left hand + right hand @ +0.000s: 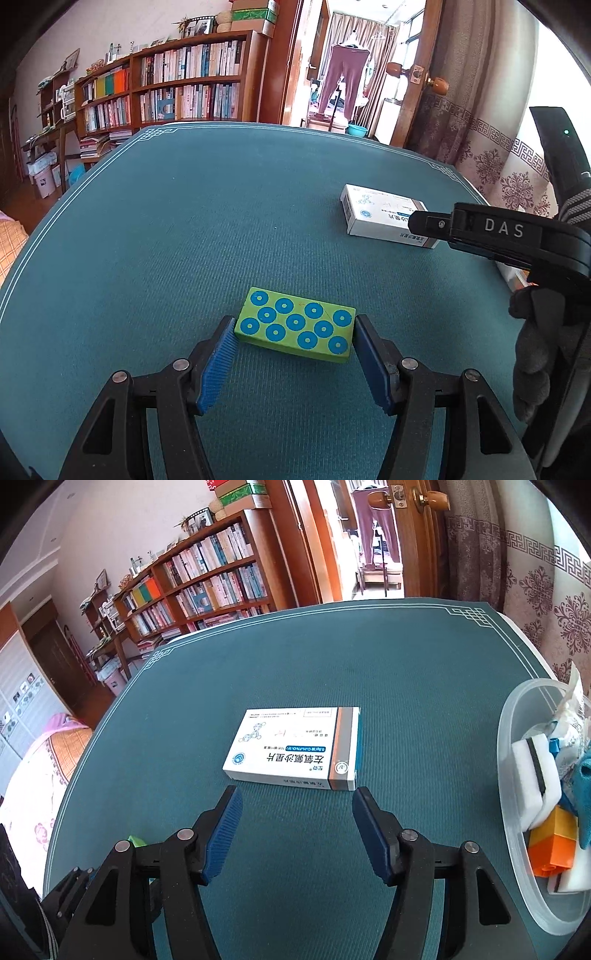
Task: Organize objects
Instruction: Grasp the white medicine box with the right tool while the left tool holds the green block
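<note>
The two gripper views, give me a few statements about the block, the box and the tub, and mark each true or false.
1. The green block sits between the left gripper pads. True.
2. The right gripper is clamped on the white box. False: it is open, with the box just ahead of its tips.
3. The clear tub is empty. False: it holds sponges and bricks.
4. The box lies flat on the green mat. True.
</note>
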The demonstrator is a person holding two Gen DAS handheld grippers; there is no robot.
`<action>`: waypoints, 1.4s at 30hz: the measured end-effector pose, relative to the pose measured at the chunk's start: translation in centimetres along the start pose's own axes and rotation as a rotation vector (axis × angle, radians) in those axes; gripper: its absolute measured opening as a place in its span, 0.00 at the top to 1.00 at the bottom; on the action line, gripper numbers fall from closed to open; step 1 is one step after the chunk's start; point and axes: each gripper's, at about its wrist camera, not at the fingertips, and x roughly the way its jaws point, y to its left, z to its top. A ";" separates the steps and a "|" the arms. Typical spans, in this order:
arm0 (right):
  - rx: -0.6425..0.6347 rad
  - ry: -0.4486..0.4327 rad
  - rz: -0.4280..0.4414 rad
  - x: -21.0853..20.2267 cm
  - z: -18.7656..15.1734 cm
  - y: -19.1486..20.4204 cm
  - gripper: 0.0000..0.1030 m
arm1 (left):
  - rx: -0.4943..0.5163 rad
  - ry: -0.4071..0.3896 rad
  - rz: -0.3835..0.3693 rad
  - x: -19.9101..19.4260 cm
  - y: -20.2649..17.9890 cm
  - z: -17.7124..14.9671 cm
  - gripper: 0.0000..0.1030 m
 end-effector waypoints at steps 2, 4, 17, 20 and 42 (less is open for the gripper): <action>0.013 0.007 -0.007 0.9 0.4 -0.1 0.39 | -0.011 0.003 0.001 0.0 0.2 0.0 0.36; 0.028 0.013 -0.003 1.7 0.7 -0.3 0.39 | -0.019 0.004 0.005 0.0 0.3 0.0 0.36; -0.075 -0.042 0.058 0.4 0.9 2.2 0.39 | -0.059 0.011 0.027 0.1 0.7 0.0 0.36; -0.027 -0.046 0.022 0.8 1.4 1.2 0.38 | -0.060 0.012 0.029 0.1 0.7 0.0 0.36; -0.187 0.008 0.112 1.8 0.7 4.2 0.34 | -0.092 0.019 0.041 0.3 1.3 0.2 0.35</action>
